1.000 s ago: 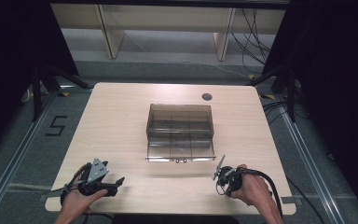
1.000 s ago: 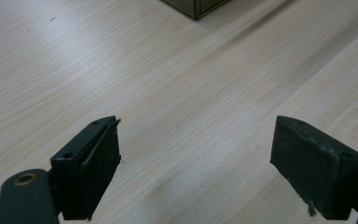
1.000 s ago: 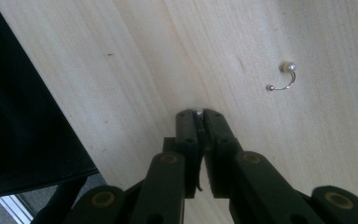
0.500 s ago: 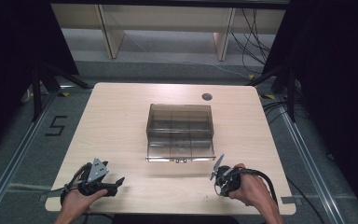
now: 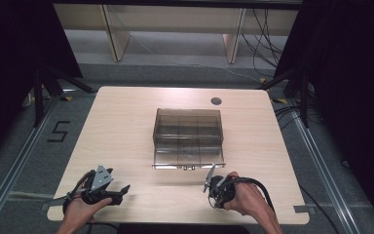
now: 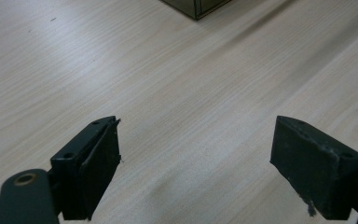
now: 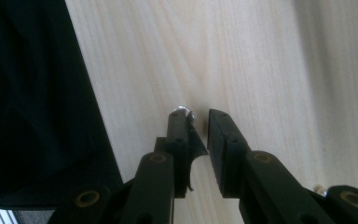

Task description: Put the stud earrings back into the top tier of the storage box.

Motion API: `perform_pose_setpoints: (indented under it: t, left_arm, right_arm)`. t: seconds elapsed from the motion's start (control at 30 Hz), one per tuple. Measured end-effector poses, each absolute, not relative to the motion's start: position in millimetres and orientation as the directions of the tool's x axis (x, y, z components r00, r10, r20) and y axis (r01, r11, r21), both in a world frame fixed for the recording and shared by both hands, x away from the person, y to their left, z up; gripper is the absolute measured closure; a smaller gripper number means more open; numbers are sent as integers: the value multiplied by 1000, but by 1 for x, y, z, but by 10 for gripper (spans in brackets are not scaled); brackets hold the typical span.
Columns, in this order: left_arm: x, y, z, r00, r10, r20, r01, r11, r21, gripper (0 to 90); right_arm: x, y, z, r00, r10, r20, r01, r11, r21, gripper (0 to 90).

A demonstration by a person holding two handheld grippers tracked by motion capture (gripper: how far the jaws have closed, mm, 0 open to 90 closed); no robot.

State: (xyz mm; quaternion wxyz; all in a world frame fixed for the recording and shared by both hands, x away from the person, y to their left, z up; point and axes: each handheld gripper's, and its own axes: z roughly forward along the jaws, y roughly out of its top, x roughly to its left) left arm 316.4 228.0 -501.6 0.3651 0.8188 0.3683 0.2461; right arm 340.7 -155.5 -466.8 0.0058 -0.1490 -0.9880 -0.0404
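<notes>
A smoky clear compartment box (image 5: 187,136) stands mid-table, its latch edge facing me; one corner of it (image 6: 198,7) shows in the left gripper view. My left gripper (image 5: 122,189) rests near the front left edge, jaws wide apart over bare wood (image 6: 198,125). My right gripper (image 5: 216,194) is just in front of the box and points down at the table. Its jaws (image 7: 198,116) have just been opening and stand a narrow gap apart. A tiny silvery piece (image 7: 182,111) sits at one fingertip, not pressed between the pads.
The light wood table (image 5: 126,126) has a round cable hole (image 5: 216,101) at the back right. Another small silvery piece (image 7: 319,189) lies beside the right gripper. The table's front edge and a dark area (image 7: 32,102) are close to that gripper.
My right hand and its gripper have shifted left along the front of the table, toward the box's latch edge. The left hand has stayed still.
</notes>
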Motion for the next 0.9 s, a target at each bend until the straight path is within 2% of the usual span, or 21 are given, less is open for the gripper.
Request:
perform_pose_setpoints:
  t: [0.1,0.2,0.3,0.7,0.9]
  left_arm:
    - [316,228,-501,616,777,130,420,-464,780,151]
    - [316,228,-501,614,779,128,419,-459,784,151]
    - [317,228,-501,618,777,123,419,-458,784,151]
    - [316,228,-501,620,775,125,422,-463,780,151]
    - [317,228,-502,603,786,135,421,-457,783,151]
  right_arm:
    - [342,-153,-470,-962,270,27,271,959,81,795]
    - [339,-152,-471,-952,305,25,306,951,53,801]
    - [343,-151,-475,-967,252,25,253,966,57,809]
    - [343,-147,-475,-966,257,20,257,966,18,859]
    - [344,-151,-467,-968,250,26,251,967,35,900]
